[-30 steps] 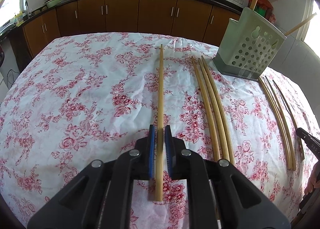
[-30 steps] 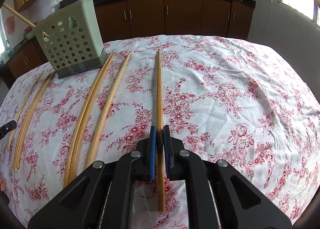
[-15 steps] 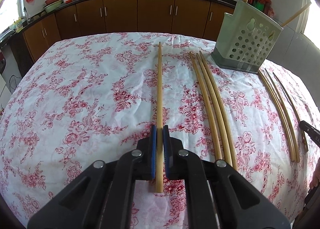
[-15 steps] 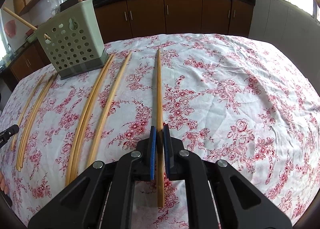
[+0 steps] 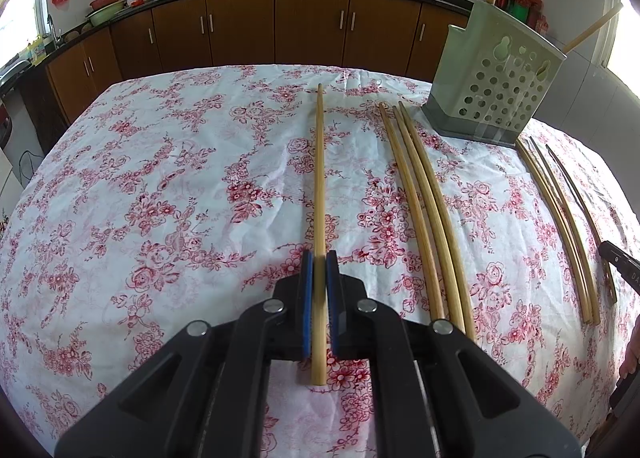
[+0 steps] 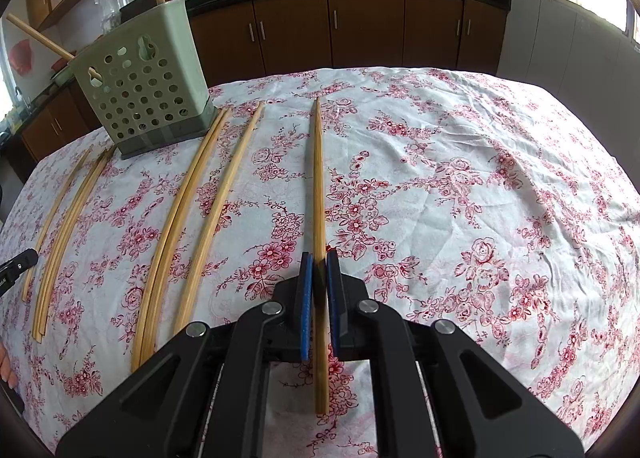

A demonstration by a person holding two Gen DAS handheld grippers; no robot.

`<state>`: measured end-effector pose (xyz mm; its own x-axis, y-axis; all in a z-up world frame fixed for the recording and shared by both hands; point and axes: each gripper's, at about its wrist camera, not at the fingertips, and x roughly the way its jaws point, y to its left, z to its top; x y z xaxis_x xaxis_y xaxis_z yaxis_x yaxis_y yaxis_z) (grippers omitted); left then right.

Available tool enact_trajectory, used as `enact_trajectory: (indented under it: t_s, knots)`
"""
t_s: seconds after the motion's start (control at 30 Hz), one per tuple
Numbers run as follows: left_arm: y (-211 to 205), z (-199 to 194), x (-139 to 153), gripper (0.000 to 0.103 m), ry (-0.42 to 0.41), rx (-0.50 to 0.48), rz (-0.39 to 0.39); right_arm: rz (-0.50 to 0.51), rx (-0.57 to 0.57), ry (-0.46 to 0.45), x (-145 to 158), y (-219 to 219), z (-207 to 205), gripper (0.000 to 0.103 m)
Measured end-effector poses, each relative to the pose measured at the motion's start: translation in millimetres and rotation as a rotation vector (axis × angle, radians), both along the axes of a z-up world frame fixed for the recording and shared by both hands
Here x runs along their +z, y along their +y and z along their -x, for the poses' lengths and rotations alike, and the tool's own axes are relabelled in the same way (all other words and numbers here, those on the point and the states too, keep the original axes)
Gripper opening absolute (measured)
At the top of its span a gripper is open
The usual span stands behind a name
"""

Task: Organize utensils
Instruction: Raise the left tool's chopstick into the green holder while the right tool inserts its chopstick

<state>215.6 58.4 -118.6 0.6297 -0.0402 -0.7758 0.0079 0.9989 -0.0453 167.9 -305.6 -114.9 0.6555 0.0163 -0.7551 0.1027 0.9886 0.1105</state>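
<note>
1. Left wrist view: the left gripper [image 5: 319, 260], black with blue pads, is clenched on a long pale bamboo chopstick [image 5: 319, 178] that runs straight away from the camera over a white tablecloth with red flowers [image 5: 160, 198]. The chopstick's near end pokes out behind the pads.
2. To its right on the cloth lie three more bamboo chopsticks [image 5: 420, 198] side by side, their far tips near a pale green perforated plastic utensil holder with a grey base [image 5: 496, 78]. The holder stands upright at the far right of the table, with two sticks leaning out of its top.
3. Further right, another small bunch of chopsticks [image 5: 560, 218] lies beside the holder's base; a black tip of the right gripper [image 5: 620, 264] shows at the frame's edge.
4. Behind the table runs a row of brown wooden kitchen cabinets [image 5: 280, 26] under a dark counter.
5. Right wrist view: the right gripper [image 6: 319, 262] is likewise clamped on a single bamboo chopstick [image 6: 318, 178] pointing away across the flowered cloth [image 6: 480, 198].
6. Left of it lie a loose set of three chopsticks [image 6: 200, 210], then a further bunch [image 6: 68, 210] near the table's left edge.
7. The green holder [image 6: 144, 86] stands at the far left, apart from both held sticks.
</note>
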Motion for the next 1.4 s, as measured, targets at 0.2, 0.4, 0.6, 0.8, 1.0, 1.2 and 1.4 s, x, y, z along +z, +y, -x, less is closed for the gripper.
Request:
enact_trajectory:
  t_s: [0.2, 0.4, 0.6, 0.8, 1.0, 1.2, 1.4]
  knots:
    - [-4, 3, 0, 0.008, 0.000, -0.001, -0.021, -0.003, -0.001, 0.000, 0, 1, -1, 0.008]
    - [-8, 5, 3, 0.008, 0.002, -0.040, -0.065, -0.003, -0.005, -0.021, 7, -1, 3, 0.008]
    - [-4, 21, 55, 0.008, -0.136, -0.057, -0.029, 0.017, -0.014, -0.193, 62, -7, 16, 0.008]
    - [-3, 25, 126, 0.008, -0.317, -0.050, 0.021, 0.035, -0.027, -0.323, 100, -10, 22, 0.008]
    - [-4, 18, 159, 0.008, -0.383, -0.065, 0.044, 0.020, -0.036, -0.382, 117, -10, 20, 0.008]
    - [-8, 19, 182, 0.008, -0.418, -0.079, 0.046, 0.000, -0.025, -0.438, 142, -4, 15, 0.008]
    - [-19, 31, 212, 0.008, -0.478, -0.122, 0.091, -0.080, 0.041, -0.505, 177, 1, 23, 0.008]
